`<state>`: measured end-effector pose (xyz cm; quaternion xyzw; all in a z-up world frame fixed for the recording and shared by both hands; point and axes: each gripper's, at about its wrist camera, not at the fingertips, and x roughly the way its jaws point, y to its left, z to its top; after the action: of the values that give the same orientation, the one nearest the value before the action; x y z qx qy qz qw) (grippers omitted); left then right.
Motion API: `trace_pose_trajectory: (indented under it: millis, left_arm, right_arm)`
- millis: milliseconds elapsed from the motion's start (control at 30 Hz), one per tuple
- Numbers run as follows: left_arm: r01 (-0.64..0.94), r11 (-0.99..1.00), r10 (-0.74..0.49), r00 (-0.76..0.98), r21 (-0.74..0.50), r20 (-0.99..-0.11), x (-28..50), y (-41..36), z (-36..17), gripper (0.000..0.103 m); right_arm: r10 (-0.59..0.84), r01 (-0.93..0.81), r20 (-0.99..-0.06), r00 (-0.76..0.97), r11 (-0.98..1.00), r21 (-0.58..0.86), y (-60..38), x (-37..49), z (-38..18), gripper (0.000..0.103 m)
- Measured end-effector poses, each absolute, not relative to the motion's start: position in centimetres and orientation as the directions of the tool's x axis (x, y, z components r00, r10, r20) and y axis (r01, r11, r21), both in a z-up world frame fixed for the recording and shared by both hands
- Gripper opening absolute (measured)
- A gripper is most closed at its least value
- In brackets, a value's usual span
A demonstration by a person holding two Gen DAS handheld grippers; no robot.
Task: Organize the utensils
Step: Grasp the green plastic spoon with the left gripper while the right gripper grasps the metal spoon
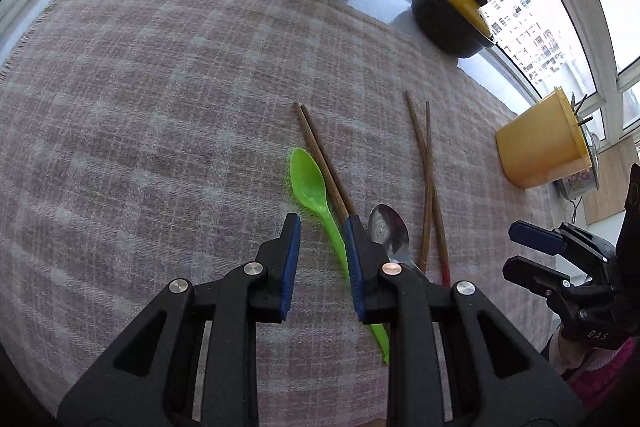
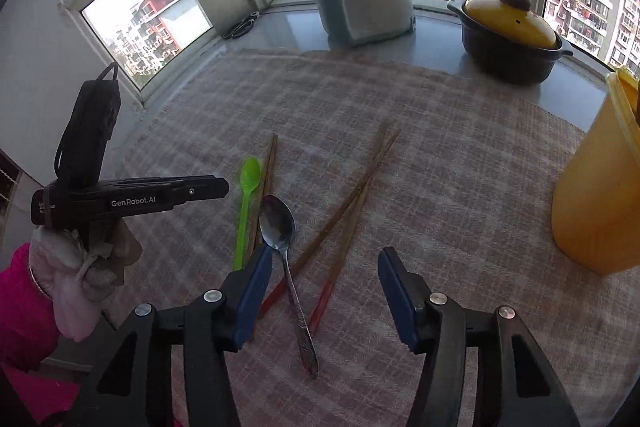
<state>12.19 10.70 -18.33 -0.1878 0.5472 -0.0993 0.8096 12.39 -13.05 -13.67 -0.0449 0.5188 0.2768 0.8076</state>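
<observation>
Green plastic spoon (image 1: 310, 183), one, is laid leftmost on the checked cloth (image 1: 140, 107), beneath the narrowly parted, empty left gripper (image 1: 322, 227); one steel spoon (image 2: 280, 223) and two chopstick pairs (image 2: 352, 195) follow, likely awaiting the yellow holder (image 2: 596, 195); nothing is held between the right gripper (image 2: 324, 267) fingers, half spread
</observation>
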Motion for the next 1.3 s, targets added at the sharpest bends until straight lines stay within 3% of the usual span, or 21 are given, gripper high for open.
trace_pose_trajectory:
  millis: [200, 600, 1167, 1300]
  left_arm:
    - [-0.049, 0.899, -0.39, 0.365, -0.436, -0.845, 11.6, 9.9, -19.1, 0.021]
    - [-0.04, 0.897, -0.398, 0.358, -0.44, -0.844, 11.9, 8.7, -19.8, 0.021]
    - [-0.004, 0.945, -0.305, 0.358, -0.328, -0.883, 12.4, 7.5, -19.8, 0.018]
    - [-0.01, 0.945, -0.302, 0.349, -0.326, -0.887, 12.2, 8.0, -20.1, 0.013]
  right_arm:
    - [0.387, -0.569, -0.901, 0.196, 0.794, 0.216, -10.9, 11.8, -16.6, 0.037]
    - [0.334, -0.648, -0.935, 0.121, 0.74, 0.18, -8.8, 11.7, -19.5, 0.022]
    - [0.34, -0.642, -0.936, 0.09, 0.739, 0.207, -8.7, 12.1, -20.0, 0.013]
    - [0.342, -0.629, -0.935, 0.091, 0.748, 0.212, -9.1, 12.0, -19.9, 0.013]
